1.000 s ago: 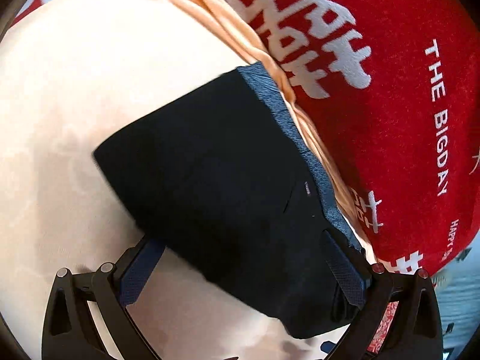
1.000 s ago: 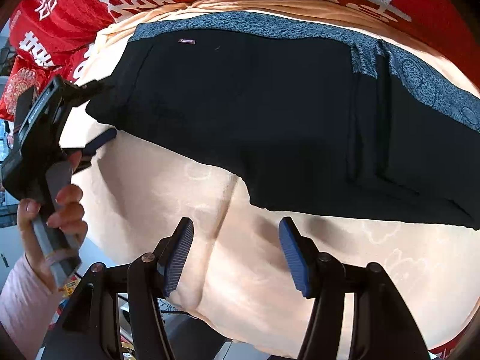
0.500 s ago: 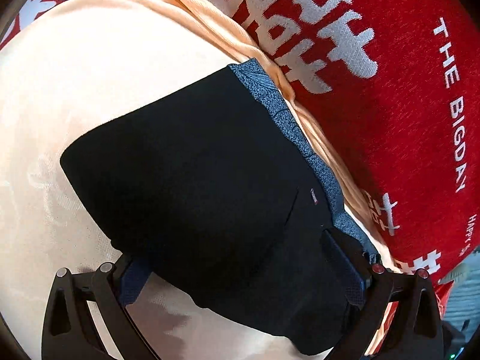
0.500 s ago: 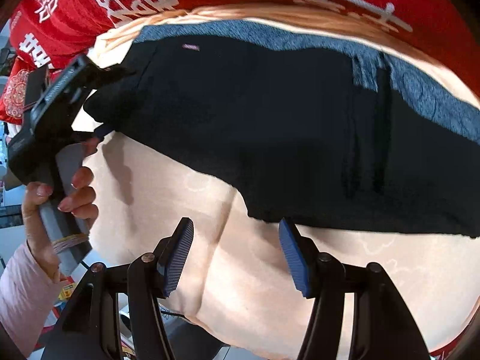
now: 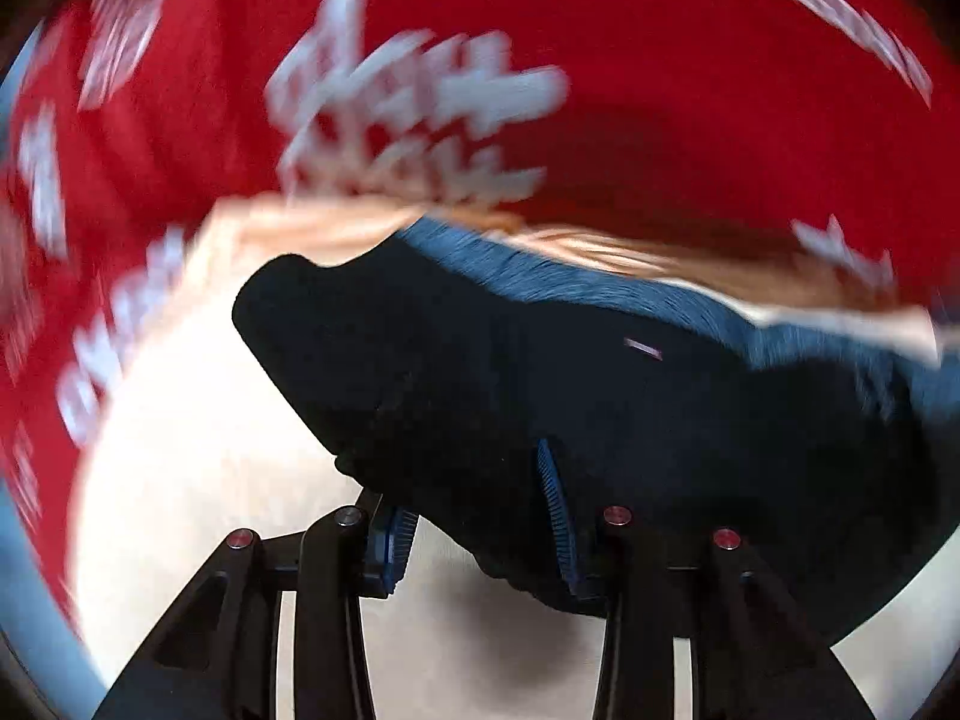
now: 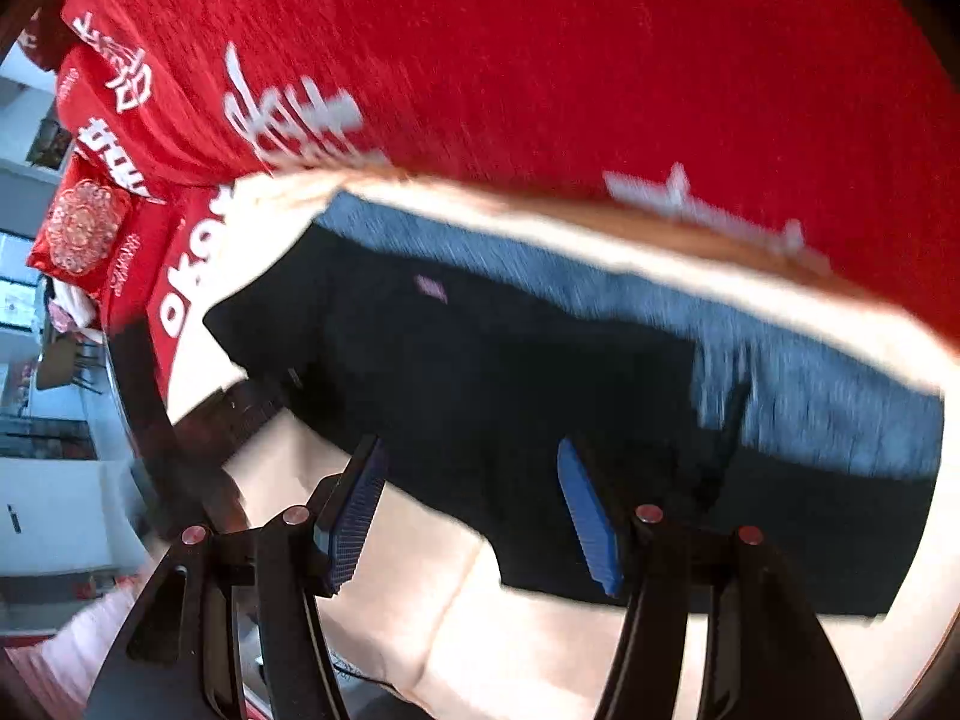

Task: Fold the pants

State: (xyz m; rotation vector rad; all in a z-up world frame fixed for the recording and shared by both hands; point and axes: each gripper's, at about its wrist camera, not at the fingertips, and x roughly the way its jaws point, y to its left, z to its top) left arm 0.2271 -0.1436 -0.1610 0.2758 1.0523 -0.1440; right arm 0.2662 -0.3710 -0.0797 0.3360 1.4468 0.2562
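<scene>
While the left tool (image 5: 474, 516) has just clamped on the black pants' (image 5: 540, 372) edge, the right tool (image 6: 474, 510) hangs apart above them; grey-waistbanded, they lie folded on peach cloth (image 6: 480, 630).

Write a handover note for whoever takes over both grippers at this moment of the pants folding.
Left gripper: jaws have just closed, pinching one end of the dark pants.
Right gripper: open, holding nothing, hovering over the pants' near edge.
Pants: lying on the peach sheet, grey waistband toward the red blanket.
Done: one end gripped.
Left: probably grip with the right, then carry the end across to fold. Both views are blurred.
</scene>
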